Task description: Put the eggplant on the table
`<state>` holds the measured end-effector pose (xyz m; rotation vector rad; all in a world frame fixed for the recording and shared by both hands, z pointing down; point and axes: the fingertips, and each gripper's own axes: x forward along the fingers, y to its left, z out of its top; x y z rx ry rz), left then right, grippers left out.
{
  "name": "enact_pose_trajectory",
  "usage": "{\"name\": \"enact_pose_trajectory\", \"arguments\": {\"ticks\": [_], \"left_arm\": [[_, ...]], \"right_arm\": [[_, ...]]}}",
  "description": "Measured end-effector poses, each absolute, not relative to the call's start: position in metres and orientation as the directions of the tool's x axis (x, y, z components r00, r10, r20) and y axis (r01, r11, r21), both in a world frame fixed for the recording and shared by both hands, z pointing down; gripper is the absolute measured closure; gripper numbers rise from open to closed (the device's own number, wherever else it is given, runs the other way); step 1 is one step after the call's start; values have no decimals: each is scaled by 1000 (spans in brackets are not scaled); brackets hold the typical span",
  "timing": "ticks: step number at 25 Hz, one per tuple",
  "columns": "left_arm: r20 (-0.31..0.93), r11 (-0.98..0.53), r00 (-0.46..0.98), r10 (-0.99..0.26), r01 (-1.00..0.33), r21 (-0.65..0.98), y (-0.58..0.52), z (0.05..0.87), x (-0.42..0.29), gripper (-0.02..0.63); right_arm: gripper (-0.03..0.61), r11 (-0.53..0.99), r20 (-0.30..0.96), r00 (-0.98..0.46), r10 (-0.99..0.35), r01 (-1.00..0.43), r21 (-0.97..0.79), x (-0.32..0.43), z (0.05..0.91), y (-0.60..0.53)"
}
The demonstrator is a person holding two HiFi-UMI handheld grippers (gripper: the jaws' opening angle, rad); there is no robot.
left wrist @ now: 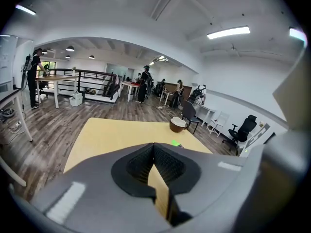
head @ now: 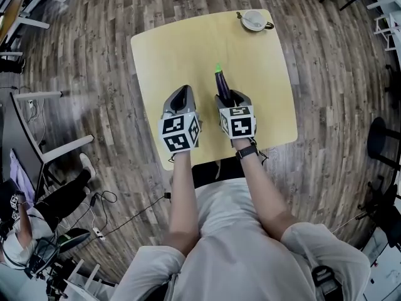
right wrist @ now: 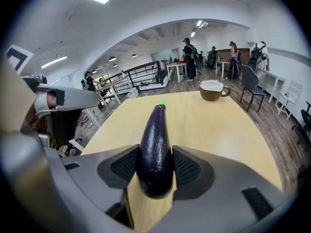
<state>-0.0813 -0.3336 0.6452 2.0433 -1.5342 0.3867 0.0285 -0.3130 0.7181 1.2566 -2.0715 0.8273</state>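
A dark purple eggplant [head: 220, 82] with a green stem end points away from me, over the middle of the light wooden table [head: 182, 49]. My right gripper [head: 225, 96] is shut on its thick end; in the right gripper view both pads press the eggplant [right wrist: 155, 144] at its sides, inside the right gripper [right wrist: 154, 155]. I cannot tell whether the eggplant touches the tabletop. My left gripper [head: 182, 95] hangs just left of it, jaws together and holding nothing. In its own view the left gripper [left wrist: 154, 147] shows the pads meeting at the tips.
A brown cup with a white top [head: 254, 21] stands near the table's far right corner, also seen as the cup [right wrist: 212, 90] and the cup [left wrist: 177, 124]. Wooden floor surrounds the table. Desks, chairs and several people are further off.
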Motion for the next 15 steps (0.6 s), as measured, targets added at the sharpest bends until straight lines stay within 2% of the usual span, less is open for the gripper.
{"name": "enact_pose_trajectory", "arguments": {"ticks": [15], "left_arm": [[589,-203,306,-748,-950,236,-322,673,-78,604]], "right_arm": [[365,311,775,-401,-488,-910,-274,30,762,-300]]}}
